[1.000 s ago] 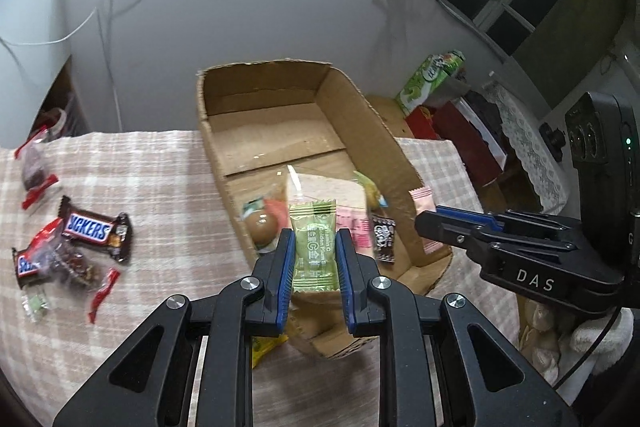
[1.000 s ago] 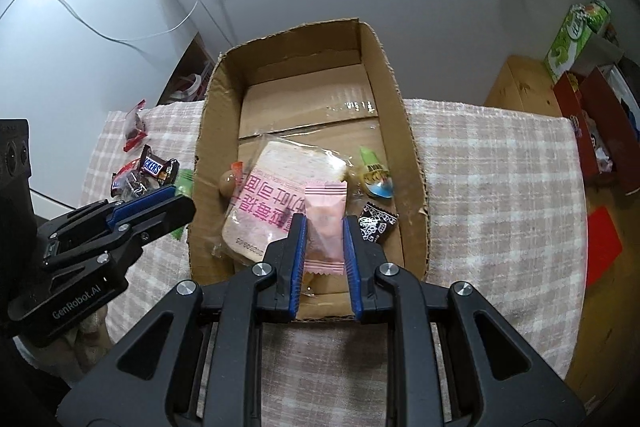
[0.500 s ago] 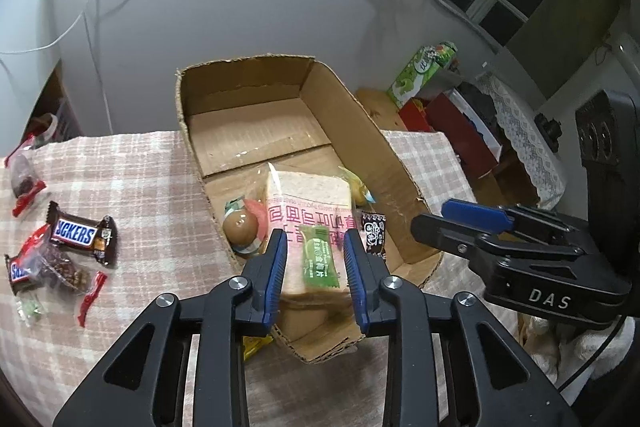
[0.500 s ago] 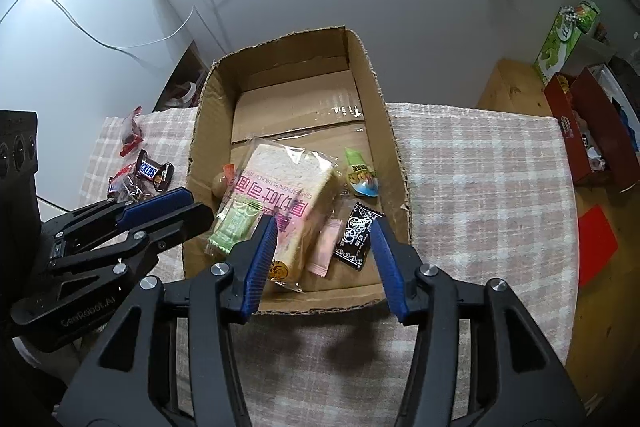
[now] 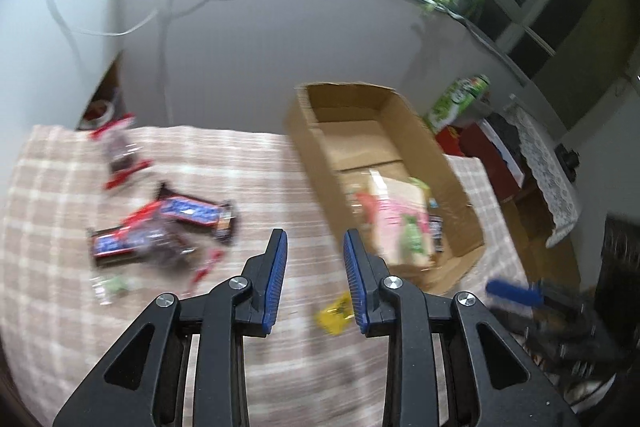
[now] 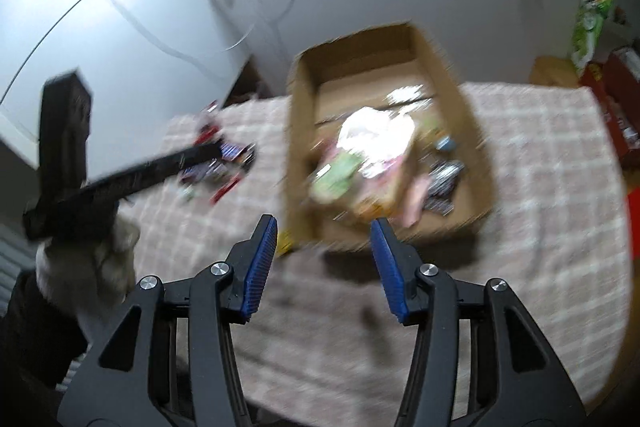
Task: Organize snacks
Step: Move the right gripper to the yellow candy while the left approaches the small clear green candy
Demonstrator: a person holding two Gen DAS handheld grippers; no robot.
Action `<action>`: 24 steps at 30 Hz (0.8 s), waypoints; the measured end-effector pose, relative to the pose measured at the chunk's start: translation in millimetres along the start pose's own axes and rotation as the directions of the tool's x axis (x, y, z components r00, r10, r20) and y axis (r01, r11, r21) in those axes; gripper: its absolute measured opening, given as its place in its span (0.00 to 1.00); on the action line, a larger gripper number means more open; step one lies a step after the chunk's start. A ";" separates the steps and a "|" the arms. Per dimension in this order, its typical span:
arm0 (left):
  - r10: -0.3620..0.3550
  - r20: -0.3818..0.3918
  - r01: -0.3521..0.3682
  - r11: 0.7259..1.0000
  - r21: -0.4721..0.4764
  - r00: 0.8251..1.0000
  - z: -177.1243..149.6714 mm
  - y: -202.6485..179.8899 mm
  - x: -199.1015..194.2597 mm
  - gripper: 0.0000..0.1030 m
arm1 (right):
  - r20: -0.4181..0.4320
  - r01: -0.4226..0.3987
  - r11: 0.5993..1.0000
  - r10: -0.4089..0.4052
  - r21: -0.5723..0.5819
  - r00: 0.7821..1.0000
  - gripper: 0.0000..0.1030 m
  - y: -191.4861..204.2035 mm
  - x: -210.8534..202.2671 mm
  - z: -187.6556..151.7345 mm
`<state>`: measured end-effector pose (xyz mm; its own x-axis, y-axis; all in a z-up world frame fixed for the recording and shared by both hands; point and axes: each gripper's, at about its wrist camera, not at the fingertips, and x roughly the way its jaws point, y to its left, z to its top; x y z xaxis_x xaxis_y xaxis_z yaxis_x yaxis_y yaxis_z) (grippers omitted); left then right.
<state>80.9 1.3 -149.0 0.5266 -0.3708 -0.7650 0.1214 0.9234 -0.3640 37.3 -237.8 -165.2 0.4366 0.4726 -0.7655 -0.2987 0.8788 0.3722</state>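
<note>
An open cardboard box (image 5: pixel 432 147) (image 6: pixel 298 131) stands on the checked tablecloth and holds a bread pack (image 5: pixel 400 195) (image 6: pixel 376 143), a green packet (image 5: pixel 412 235) (image 6: pixel 336 175) and small sweets. Snickers bars (image 5: pixel 192 213) and other wrapped snacks (image 5: pixel 120 151) lie on the cloth to the left of the box. A yellow wrapper (image 5: pixel 336 313) lies at the box's near corner. My left gripper (image 5: pixel 314 243) is open and empty, over the cloth between the bars and the box. My right gripper (image 6: pixel 322 227) is open and empty, in front of the box. Both views are motion-blurred.
The wall stands right behind the table. A green carton (image 5: pixel 456 103) (image 6: pixel 592 23) and red boxes (image 5: pixel 480 147) sit on a lower surface to the right. The left gripper's body (image 6: pixel 80 179) crosses the left of the right wrist view.
Both grippers opened and dropped the green and pink packets into the box. The left gripper has since swung left toward the loose snacks and the right has pulled back.
</note>
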 end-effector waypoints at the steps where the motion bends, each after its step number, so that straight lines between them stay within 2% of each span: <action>1: 0.010 0.001 -0.010 1.000 -0.019 1.000 -2.2 11.3 -3.0 0.27 | -0.019 -0.027 1.000 0.027 -0.004 0.999 0.49 6.6 6.6 -7.5; 3: 0.015 -0.006 -0.015 0.999 -0.050 1.000 -6.0 27.7 -4.7 0.27 | -0.057 -0.058 0.998 0.057 -0.018 0.997 0.49 19.8 24.2 -21.7; 6: 0.019 -0.028 -0.022 0.996 -0.086 0.999 -13.3 46.6 -0.8 0.27 | -0.085 -0.042 0.999 0.041 -0.013 0.996 0.49 28.4 50.1 -34.3; 12: 0.005 -0.048 -0.011 0.992 -0.123 0.999 -22.6 68.3 3.3 0.27 | -0.060 -0.011 0.998 0.015 0.058 0.998 0.49 29.7 83.5 -37.1; 19: -0.044 -0.066 0.035 0.991 -0.127 0.997 -24.8 85.3 8.1 0.27 | -0.014 0.080 0.993 -0.079 0.090 0.997 0.49 40.1 107.3 -36.4; 24: -0.075 -0.058 0.067 0.989 -0.133 0.995 -25.4 94.4 8.4 0.27 | 0.028 0.236 0.968 -0.239 0.082 0.971 0.49 52.3 117.9 -36.9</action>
<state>75.5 82.9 -203.3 0.4658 -0.4442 -0.7653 0.0430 0.8752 -0.4819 41.8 -138.5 -255.4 0.5185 0.2509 -0.8175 -0.1165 0.9678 0.2232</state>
